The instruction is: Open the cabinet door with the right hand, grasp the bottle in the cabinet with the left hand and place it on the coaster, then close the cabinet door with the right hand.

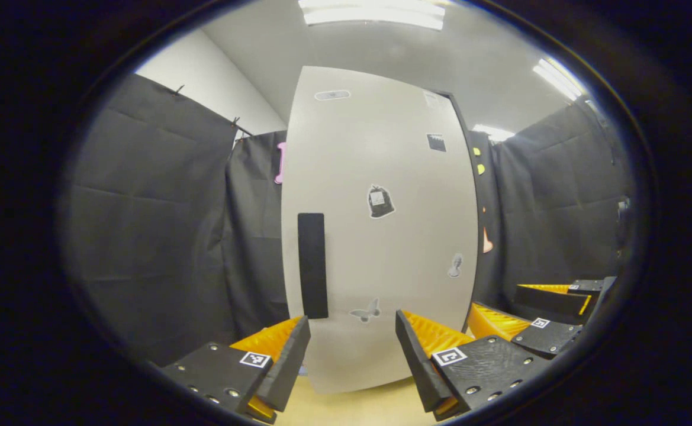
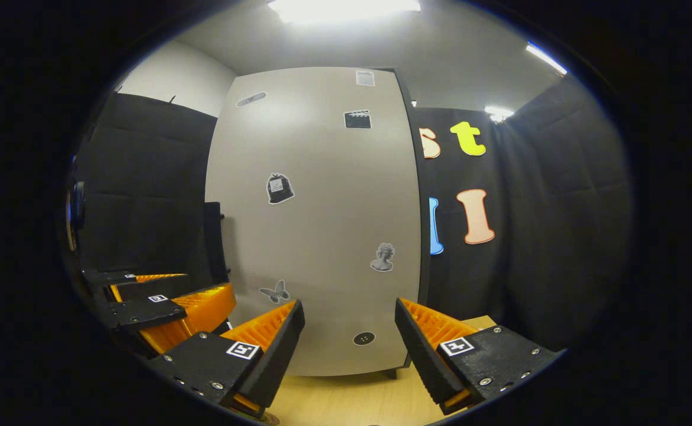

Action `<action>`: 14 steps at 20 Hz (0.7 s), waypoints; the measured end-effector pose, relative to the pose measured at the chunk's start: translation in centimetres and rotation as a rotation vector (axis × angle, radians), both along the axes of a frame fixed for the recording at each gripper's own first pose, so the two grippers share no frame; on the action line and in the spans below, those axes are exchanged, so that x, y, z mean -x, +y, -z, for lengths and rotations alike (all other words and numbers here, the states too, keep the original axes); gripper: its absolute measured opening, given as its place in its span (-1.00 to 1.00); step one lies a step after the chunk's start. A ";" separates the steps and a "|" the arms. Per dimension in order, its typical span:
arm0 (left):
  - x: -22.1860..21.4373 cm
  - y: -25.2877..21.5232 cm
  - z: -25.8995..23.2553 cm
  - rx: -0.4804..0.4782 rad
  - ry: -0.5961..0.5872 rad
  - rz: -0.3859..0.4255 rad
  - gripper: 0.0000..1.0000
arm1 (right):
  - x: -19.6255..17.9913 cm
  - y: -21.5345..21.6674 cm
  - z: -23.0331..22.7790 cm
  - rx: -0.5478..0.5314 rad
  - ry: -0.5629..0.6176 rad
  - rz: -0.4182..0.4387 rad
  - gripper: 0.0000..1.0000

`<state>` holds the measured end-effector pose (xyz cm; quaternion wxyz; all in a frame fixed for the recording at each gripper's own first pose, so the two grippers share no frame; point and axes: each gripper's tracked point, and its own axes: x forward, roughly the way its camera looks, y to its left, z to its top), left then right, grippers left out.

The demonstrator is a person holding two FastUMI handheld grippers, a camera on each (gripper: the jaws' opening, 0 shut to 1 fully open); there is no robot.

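Note:
A tall pale cabinet door (image 1: 375, 236) stands shut in front of me, with small stickers on its face and a black vertical handle (image 1: 312, 266) near its left edge. Whatever is inside is hidden behind it. My left gripper (image 1: 351, 355) is open and empty, a short way from the door's lower part, just right of the handle. In the right gripper view the same door (image 2: 316, 225) is straight ahead, its handle (image 2: 214, 242) sticking out at the left edge. My right gripper (image 2: 348, 349) is open and empty, facing the door's lower middle.
The cabinet stands on a light wooden tabletop (image 2: 334, 402). Black cloth walls close in both sides. The right gripper (image 1: 535, 322) sits low right in the left gripper view; the left gripper (image 2: 162, 307) sits low left in the right gripper view.

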<state>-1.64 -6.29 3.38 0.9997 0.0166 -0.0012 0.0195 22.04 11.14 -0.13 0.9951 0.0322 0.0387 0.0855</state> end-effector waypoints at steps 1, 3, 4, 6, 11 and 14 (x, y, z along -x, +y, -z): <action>0.1 0.2 -0.1 0.003 -0.007 0.000 0.66 | -0.3 -0.1 -0.5 -0.001 -0.012 0.005 0.89; 0.0 1.2 0.3 0.009 -0.003 -0.017 0.68 | -0.8 0.3 -0.7 -0.014 -0.016 0.010 0.89; -0.3 1.2 0.7 0.017 0.003 -0.009 0.68 | -1.0 0.7 -0.7 -0.019 -0.014 0.009 0.89; -0.7 1.8 1.1 0.041 0.005 -0.009 0.68 | -1.1 1.4 -1.1 -0.001 -0.021 0.006 0.89; -0.5 3.8 0.7 -0.035 0.022 -0.081 0.69 | -0.6 2.3 -2.6 0.037 -0.067 0.028 0.89; -0.8 3.3 0.0 -0.040 0.005 -0.066 0.68 | -0.7 2.4 -3.6 0.031 -0.080 0.037 0.89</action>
